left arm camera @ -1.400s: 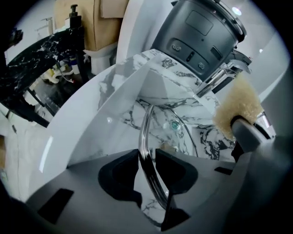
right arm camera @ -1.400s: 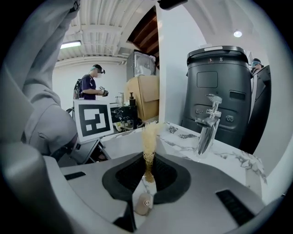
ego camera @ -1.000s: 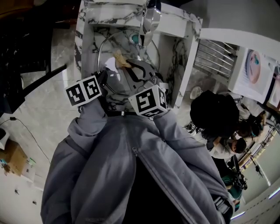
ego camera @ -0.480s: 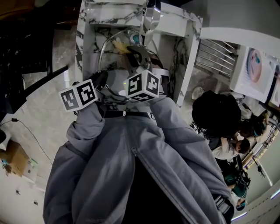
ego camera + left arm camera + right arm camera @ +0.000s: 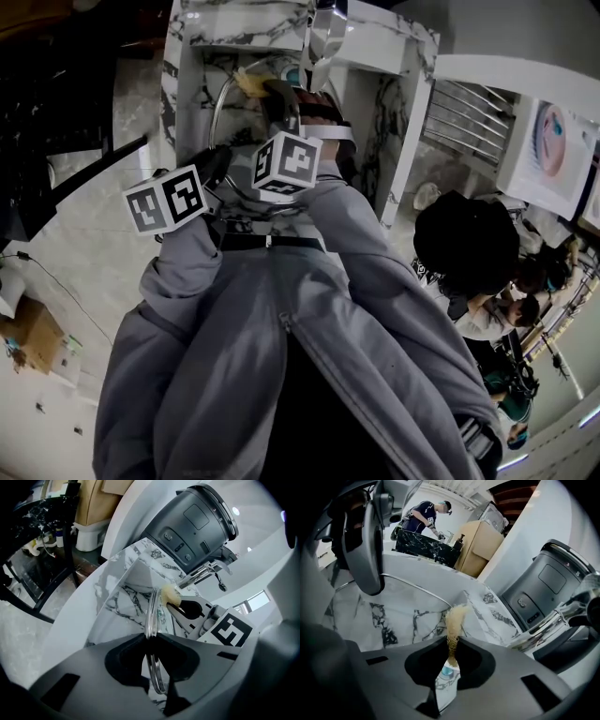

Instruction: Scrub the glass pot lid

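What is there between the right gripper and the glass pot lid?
A tan scrub pad, pinched by the right gripper, lies close beside the rim of the glass pot lid. The left gripper view shows it.

Glass lid (image 5: 217, 114) partly behind right gripper (image 5: 267, 91)

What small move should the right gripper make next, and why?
Probably draw the right gripper back across the glass lid, wiping toward the left gripper. Its tan scrubber sits by the lid's far rim near the faucet, while the left gripper clamps the near rim over the marble sink, so most of the glass lies between them.
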{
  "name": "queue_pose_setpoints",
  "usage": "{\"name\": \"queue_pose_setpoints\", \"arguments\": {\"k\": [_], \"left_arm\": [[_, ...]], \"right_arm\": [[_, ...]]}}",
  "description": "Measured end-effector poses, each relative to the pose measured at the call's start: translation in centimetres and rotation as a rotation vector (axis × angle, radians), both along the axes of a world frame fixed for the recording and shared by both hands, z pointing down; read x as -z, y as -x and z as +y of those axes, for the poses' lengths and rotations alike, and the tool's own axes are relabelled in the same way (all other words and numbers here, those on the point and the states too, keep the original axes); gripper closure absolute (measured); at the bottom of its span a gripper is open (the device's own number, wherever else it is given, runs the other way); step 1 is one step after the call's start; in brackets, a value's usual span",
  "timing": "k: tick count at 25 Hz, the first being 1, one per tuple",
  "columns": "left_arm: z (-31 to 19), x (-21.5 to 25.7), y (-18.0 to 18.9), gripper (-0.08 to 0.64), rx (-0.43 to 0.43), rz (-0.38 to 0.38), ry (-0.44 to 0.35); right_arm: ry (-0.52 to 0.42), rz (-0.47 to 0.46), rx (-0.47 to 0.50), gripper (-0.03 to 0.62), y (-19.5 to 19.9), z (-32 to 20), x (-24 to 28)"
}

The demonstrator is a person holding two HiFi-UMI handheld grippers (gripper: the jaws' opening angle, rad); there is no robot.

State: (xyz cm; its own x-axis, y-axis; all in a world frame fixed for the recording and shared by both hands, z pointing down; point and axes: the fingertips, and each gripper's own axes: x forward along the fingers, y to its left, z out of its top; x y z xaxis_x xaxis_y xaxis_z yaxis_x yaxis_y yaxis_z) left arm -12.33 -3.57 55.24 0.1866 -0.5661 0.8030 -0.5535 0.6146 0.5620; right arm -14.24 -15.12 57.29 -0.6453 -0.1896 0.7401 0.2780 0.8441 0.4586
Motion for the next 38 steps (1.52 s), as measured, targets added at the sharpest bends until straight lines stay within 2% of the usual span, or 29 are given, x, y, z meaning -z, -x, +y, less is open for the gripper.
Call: {"name": "queue_pose_setpoints", "arguments": {"k": [5,10,17,30,38], "left_arm": [[0.2,-0.3,-0.1,0.483,-0.009,-0.010,0.011],[0.6,-0.5,-0.2,0.482,0.012,0.001,0.021],[0.8,-0.7,-0.4,0.483,0.024,-0.005,0.027],[1.5,-0.7,-0.6,0.488,0.040,-0.032,0.046],[1.6,-0.7,-0.7,0.488,0.001,-0.066,0.049]], "right_arm": [[-0.005,0.088,0.130,0.545,-0.3,2.6,-0.8],[0.038,0.182,0.250,0.545,-2.1,6.6,-0.8],[0.137,0.265,0.305,0.545,-5.5,10.7,-0.9],[0.469,0.425,0.463,0.545,-11.2,17.1,0.8],[0.611,0.465,0.475,0.545,-12.8,18.5,1.3]]}}
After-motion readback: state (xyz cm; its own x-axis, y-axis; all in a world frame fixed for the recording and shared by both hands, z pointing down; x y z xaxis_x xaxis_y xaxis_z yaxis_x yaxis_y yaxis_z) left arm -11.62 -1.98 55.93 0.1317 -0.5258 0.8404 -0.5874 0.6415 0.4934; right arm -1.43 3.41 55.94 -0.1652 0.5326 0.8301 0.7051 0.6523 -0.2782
